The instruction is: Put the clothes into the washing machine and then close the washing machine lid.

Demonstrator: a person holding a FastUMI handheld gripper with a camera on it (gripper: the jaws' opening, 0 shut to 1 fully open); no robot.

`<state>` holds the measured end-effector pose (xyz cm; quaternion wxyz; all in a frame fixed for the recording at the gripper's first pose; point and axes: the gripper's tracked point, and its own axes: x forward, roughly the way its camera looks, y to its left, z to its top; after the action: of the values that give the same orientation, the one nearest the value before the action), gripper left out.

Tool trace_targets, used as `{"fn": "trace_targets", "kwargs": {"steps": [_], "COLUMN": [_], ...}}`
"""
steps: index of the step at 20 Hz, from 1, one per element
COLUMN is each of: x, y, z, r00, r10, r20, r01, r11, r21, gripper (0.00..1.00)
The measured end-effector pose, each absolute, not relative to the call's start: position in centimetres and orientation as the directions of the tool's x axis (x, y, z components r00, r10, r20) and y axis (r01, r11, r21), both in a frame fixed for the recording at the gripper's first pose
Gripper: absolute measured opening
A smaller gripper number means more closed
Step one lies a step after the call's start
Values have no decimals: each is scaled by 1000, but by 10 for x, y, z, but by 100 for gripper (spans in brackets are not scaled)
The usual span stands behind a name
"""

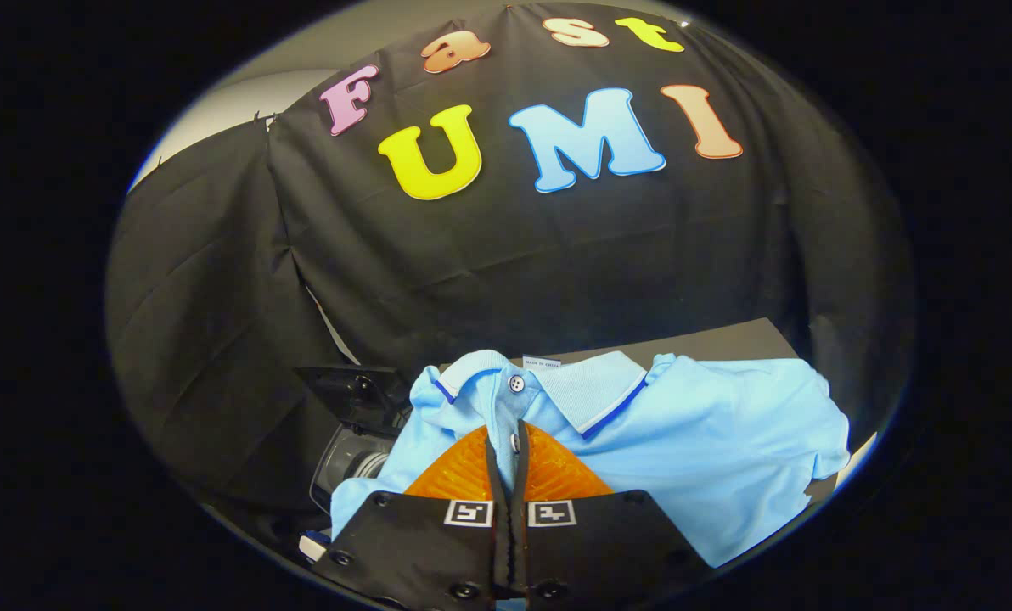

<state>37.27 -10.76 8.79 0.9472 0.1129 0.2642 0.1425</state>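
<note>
Shirt point(710, 441): one, light blue polo; lies spread on a dark desk point(727, 339), its collar toward the far edge, body running to the near right edge.
Collar point(587, 390): one, folded down, with a dark blue stripe along its rim; a small white tag sits at the neck, print too small to tell.
Buttons: two counted on the placket; one point(516, 383) clear just below the collar, one half hidden between the fingers.
Gripper point(507, 445): one; its two fingers stand nearly together, a thin strip of the shirt's placket in the slit between them. Whether both pads press the cloth cannot be told.
Fingers point(459, 471): two, tips pointing at the collar, laid over the shirt's front near the desk's near edge.
Markers: two small square tags, one on each finger base point(469, 512).
Machine point(353, 433): one dark and grey device at the shirt's left sleeve, partly under the cloth; a dark flap-like panel stands above a grey round part. Whether it is the washer cannot be told.
Small item point(312, 543): one white and blue piece at the desk's near left corner, beside the gripper; kind cannot be told.
Desk: one, dark top, bare strip showing beyond the collar along the far edge.
Wall point(217, 297): black cloth, hanging in folds behind the desk.
</note>
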Motion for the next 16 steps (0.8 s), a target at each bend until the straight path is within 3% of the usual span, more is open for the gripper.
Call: {"fn": "trace_targets", "kwargs": {"steps": [5, 16], "x": [360, 341], "y": [-54, 56], "z": [115, 133], "r00": [824, 809], "r10": [402, 453], "r20": [-398, -374], "r01": [-279, -345], "r11": [901, 881], "r21": [331, 323], "gripper": [1, 1]}}
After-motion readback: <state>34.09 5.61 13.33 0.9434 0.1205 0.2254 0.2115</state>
